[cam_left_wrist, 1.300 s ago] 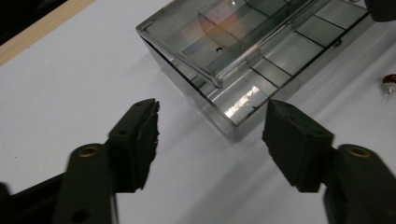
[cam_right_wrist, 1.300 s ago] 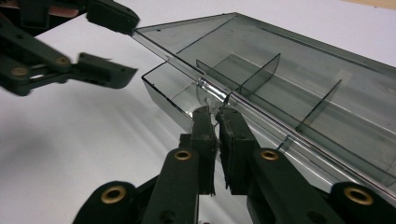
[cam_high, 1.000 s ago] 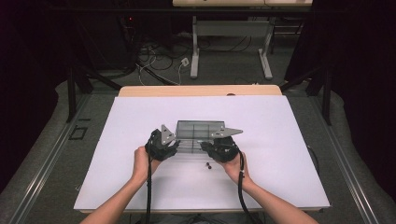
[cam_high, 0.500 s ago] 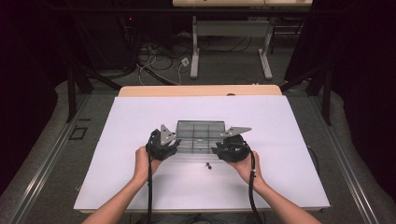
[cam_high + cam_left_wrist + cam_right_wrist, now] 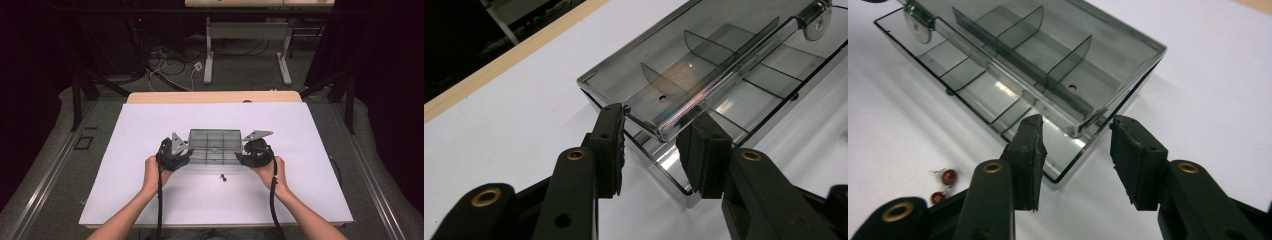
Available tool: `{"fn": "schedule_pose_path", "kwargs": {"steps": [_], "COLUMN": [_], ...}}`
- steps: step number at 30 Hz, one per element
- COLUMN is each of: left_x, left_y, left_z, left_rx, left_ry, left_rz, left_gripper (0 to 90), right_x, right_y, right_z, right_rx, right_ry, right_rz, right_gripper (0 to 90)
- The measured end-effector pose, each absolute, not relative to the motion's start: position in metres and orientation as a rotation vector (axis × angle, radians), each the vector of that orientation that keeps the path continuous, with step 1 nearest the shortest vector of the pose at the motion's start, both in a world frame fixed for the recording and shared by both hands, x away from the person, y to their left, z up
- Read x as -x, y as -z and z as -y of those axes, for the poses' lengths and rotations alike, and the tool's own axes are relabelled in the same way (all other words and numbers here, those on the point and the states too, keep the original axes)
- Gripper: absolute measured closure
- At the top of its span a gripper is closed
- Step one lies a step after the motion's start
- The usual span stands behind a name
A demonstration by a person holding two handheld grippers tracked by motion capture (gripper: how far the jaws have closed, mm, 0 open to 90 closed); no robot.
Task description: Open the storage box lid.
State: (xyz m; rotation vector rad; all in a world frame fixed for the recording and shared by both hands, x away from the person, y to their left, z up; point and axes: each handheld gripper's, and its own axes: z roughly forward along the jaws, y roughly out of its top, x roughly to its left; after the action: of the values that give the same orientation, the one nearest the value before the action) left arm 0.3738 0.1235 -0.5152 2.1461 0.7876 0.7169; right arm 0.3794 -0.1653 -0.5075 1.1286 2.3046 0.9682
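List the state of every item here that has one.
Compartment box: lid partly raised, compartments look empty.
Left gripper: jaws on either side of the lid's corner.
Right gripper: jaws just opening, open, lid end between them.
Two red parts: loose on table.

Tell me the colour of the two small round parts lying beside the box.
Red, clearest in the right gripper view.

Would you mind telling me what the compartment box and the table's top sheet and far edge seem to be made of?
The compartment box looks like smoke-tinted clear plastic, glossy: dividers show through the walls and reflections streak it. The top sheet looks matte white, perhaps paper or laminate. The far edge looks like pale wood.
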Motion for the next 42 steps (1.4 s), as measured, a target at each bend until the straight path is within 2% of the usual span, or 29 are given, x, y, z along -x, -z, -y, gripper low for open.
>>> {"fn": "schedule_pose_path", "kwargs": {"steps": [8,14,22,36,42], "left_x": [-0.374,-0.374,-0.372,-0.381,-0.391], "left_y": [0.515,0.514,0.511,0.495,0.488], "left_z": [-0.123,-0.123,-0.123,-0.122,-0.126], "left_rx": [-2.136,-2.097,-2.095,-2.125,-2.096], "left_ry": [-0.726,-0.733,-0.739,-0.748,-0.683], "left_rz": [-0.778,-0.798,-0.792,-0.751,-0.797], "left_gripper": [63.2,66.1,66.3,66.8,68.4], "right_x": [-0.38,-0.383,-0.382,-0.387,-0.393], "right_y": [0.504,0.504,0.502,0.491,0.483], "right_z": [0.161,0.165,0.168,0.166,0.164], "right_rx": [-1.04,-1.022,-1.013,-0.999,-0.994], "right_ry": [-0.975,-0.993,-1.009,-1.003,-1.008], "right_rz": [-2.253,-2.231,-2.22,-2.217,-2.213], "right_gripper": [54.0,61.5,65.2,65.6,67.4]}}
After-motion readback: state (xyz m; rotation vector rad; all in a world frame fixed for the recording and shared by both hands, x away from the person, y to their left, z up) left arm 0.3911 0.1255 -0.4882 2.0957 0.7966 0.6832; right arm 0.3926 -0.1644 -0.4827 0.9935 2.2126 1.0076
